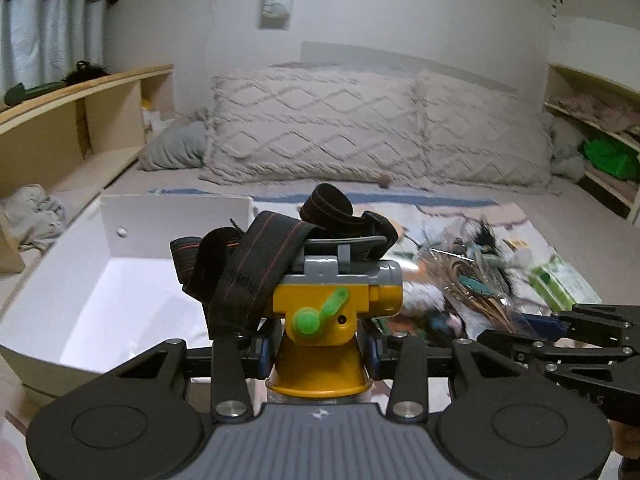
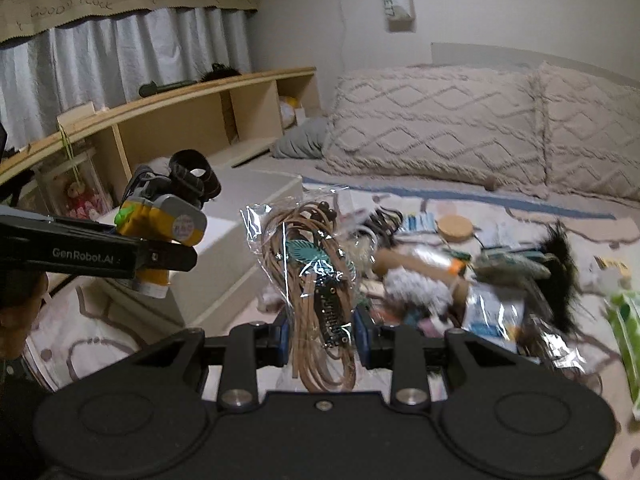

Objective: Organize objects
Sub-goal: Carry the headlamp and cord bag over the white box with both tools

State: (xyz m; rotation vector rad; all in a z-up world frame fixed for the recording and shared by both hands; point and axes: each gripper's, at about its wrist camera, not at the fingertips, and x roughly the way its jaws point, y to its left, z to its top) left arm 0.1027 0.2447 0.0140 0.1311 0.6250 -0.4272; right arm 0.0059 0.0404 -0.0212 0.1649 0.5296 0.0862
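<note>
The left gripper [image 1: 318, 346] is clamped on the yellow neck of a headlamp [image 1: 320, 300], whose grey top, green lever and black strap [image 1: 248, 264] with red stitching are held up in front of the lens. The lower end of the headlamp is hidden behind the gripper body, and the pads are mostly covered by it. Just behind and to the left, an open white box [image 1: 120, 256] is seen on the bed [image 1: 560, 208]; its near wall is cut off by the gripper, and its floor is washed out by glare.

The right gripper [image 2: 322, 338] is closed on a clear bag of tan cord [image 2: 316, 280] with a teal leaf charm and a dark tag whose lettering cannot be read. The bag's bottom is hidden below the gripper housing. In the right wrist view the left gripper [image 2: 160, 258] is seen from the side at the left, with the headlamp [image 2: 164, 216] raised above the white box [image 2: 224, 248].

Beyond the bag, a pile of clutter [image 2: 460, 276] is spread on the bed: a round cork lid [image 2: 456, 229], something grey and fluffy, a black feathery piece and foil packets are blurred and hard to tell apart. A green packet [image 2: 628, 328] is cut off at the right edge. Patterned pillows [image 2: 432, 124] are lined up against the wall, and a wooden shelf [image 2: 180, 120] runs along the curtained side.
</note>
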